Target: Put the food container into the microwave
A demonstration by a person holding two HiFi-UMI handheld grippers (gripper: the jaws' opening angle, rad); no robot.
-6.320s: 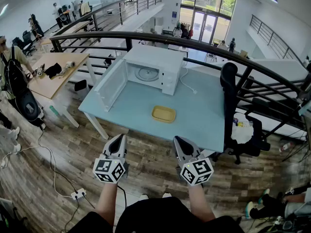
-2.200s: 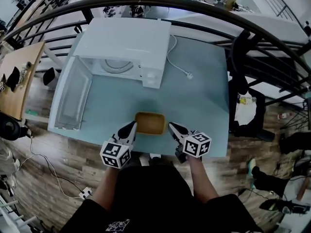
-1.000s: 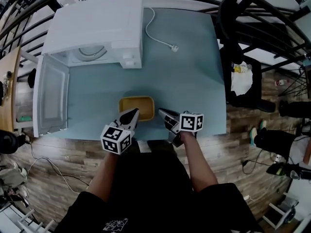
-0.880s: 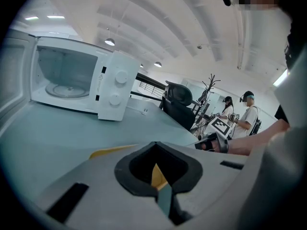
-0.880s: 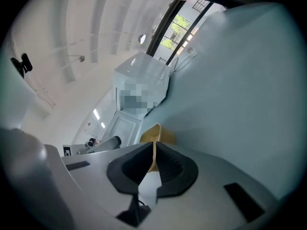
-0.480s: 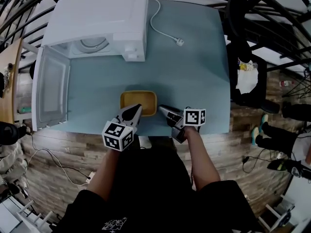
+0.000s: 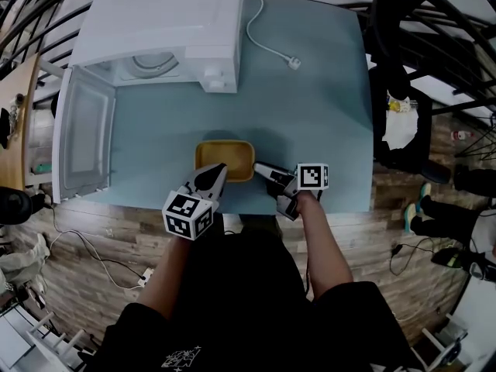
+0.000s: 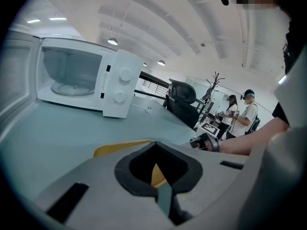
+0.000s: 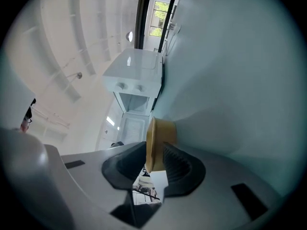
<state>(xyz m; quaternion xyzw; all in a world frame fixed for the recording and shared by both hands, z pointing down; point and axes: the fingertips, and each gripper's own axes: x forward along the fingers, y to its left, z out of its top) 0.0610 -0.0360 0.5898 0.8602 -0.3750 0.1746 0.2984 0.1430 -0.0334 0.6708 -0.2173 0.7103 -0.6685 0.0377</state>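
**Head view:** The yellow food container (image 7: 225,157) lies on the table (image 7: 310,122) in front of the microwave (image 7: 167,18), well apart from its control-panel end. Its long axis runs parallel to the microwave's front. The door (image 7: 81,142) stands swung wide. Both grippers meet the container on its side away from the microwave. The left gripper (image 7: 215,175) is at the corner toward the door, and the right gripper (image 7: 262,169) is at the opposite end. Neither hand is the nearer, and the open cavity lies ahead and toward the door side.

**Left gripper view:** The jaws are drawn almost together. A wedge of yellow rim shows in the slot between the pads, apparently pinched. The rest of the container (image 8: 120,147) stretches off toward the microwave (image 8: 72,78).

**Right gripper view:** The picture is rolled on its side, with the microwave (image 9: 134,75) standing beyond. The jaws have just been opening and now stand apart. The container's rim (image 9: 160,133) sits between them, close against the ribbed pad and clear of the other, so nothing is clamped. The lift probably waits on this gripper closing.

**Against the earlier frames:** 6.3 s ago both grippers hung well short of the table and the container sat alone. 0.5 s ago the layout matched this one, except that the right gripper's marker cube has since rolled.
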